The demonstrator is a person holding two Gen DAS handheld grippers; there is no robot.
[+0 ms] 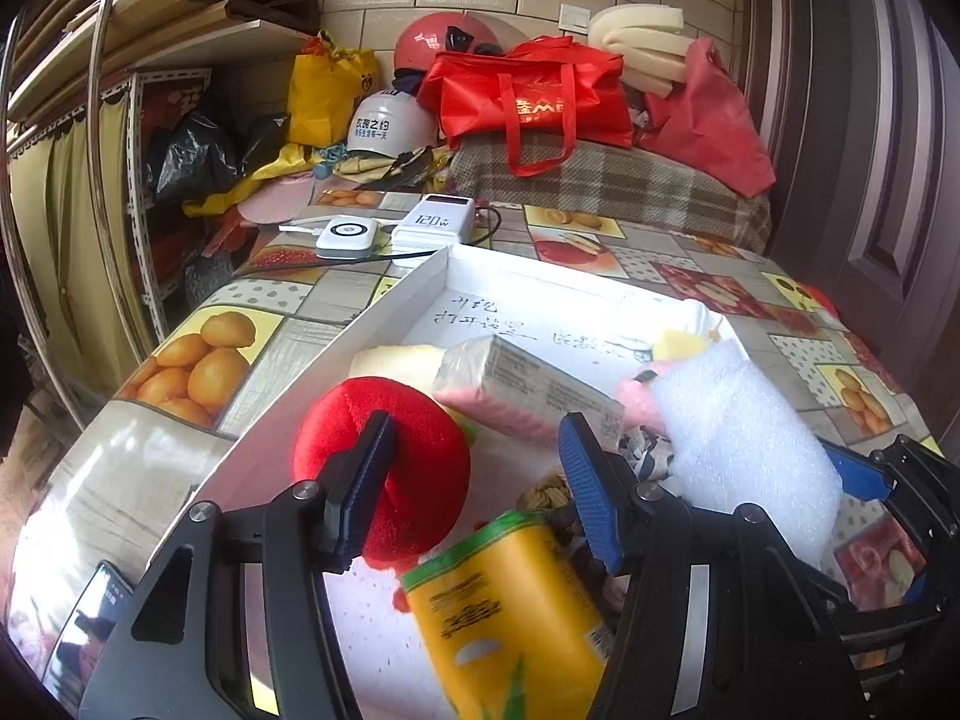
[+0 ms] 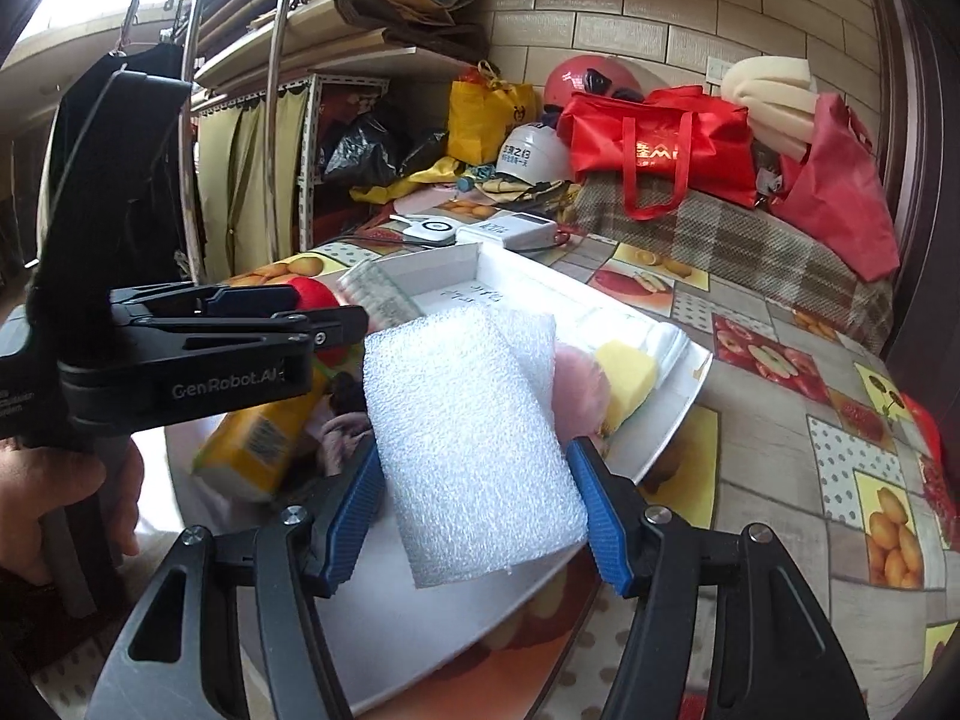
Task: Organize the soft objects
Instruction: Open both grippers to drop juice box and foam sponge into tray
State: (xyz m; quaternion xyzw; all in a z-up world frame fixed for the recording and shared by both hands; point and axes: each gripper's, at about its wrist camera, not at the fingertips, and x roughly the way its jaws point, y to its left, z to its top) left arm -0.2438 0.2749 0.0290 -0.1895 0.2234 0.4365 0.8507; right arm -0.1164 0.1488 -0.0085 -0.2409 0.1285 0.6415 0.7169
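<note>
A white shallow box [image 1: 336, 348] lies on the table and holds soft things. In the left wrist view my left gripper [image 1: 474, 480] is open over the box, above a red plush [image 1: 414, 450] and a yellow tissue pack [image 1: 510, 606]; nothing is held between the fingers. A wrapped pink pack [image 1: 528, 390] lies beyond. In the right wrist view my right gripper [image 2: 480, 510] is shut on a white foam sheet [image 2: 468, 444] and holds it over the box [image 2: 420, 630]. A pink plush [image 2: 579, 396] and a yellow sponge [image 2: 624, 378] lie behind it. The left gripper [image 2: 336, 324] shows at left.
Two white power banks [image 1: 390, 228] with cables lie past the box on the fruit-print tablecloth [image 1: 198, 360]. Red bags [image 1: 528, 96], helmets [image 1: 390, 126] and foam sit on a plaid-covered pile at the back. A metal rack [image 2: 276, 60] stands at left.
</note>
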